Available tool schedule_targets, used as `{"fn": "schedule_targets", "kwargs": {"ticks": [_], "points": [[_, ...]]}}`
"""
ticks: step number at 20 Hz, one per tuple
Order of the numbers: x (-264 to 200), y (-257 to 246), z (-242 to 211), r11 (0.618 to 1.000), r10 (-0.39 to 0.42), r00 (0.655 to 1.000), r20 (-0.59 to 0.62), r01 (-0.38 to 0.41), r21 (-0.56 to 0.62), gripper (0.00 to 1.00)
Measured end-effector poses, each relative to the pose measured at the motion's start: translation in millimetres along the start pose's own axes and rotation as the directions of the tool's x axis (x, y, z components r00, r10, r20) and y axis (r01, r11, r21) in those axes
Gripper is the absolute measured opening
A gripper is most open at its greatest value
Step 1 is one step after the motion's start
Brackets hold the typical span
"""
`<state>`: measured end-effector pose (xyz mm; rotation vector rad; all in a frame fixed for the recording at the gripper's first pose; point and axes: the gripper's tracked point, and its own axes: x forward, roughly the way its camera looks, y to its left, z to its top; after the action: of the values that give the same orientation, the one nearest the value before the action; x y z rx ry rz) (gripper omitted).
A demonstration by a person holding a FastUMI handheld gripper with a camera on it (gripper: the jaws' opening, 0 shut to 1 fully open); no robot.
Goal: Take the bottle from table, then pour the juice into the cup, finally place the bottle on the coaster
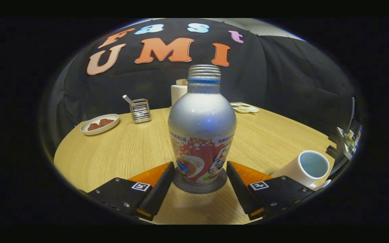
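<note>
One bottle (202, 128) stands upright on one round dark coaster (199, 186), on the wooden table (120, 152). The bottle has a silver shoulder, a blue ring at the neck, an uncapped threaded mouth and a red printed label around its lower half. The gripper (200, 177) is spread open: its two fingers flank the base of the bottle, one on each side, with a sliver of gap at each, so neither finger presses on it. The coaster's rim shows between the fingers, just ahead of them.

One white cup (305, 168) stands to the right of the right finger, apart from the bottle, its opening visible; whether it holds any liquid cannot be told.

Beyond the bottle to the left, one white oval dish (100, 124) holds brown pieces, and near it sits one wire rack (140, 110) with a utensil handle sticking up out of it. Directly behind the bottle is one white cylindrical container (178, 92), partly hidden. Behind the bottle to the right lies one small plate (245, 108) with something on it, too small to make out.
</note>
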<state>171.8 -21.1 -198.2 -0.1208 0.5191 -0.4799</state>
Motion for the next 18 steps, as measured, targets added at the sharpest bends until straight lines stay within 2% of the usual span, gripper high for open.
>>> {"fn": "schedule_targets", "kwargs": {"ticks": [2,7,13,18], "points": [[-14,10,0,0.999,0.048,0.999,-0.006,-0.048,-0.001,0.97],[-75,21,19,0.992,0.116,0.990,0.085,-0.110,-0.069,0.97],[-164,54,42,0.965,0.257,0.935,0.245,-0.236,-0.110,0.97],[-215,76,42,0.933,0.359,0.877,0.320,-0.332,-0.138,0.97]]}}
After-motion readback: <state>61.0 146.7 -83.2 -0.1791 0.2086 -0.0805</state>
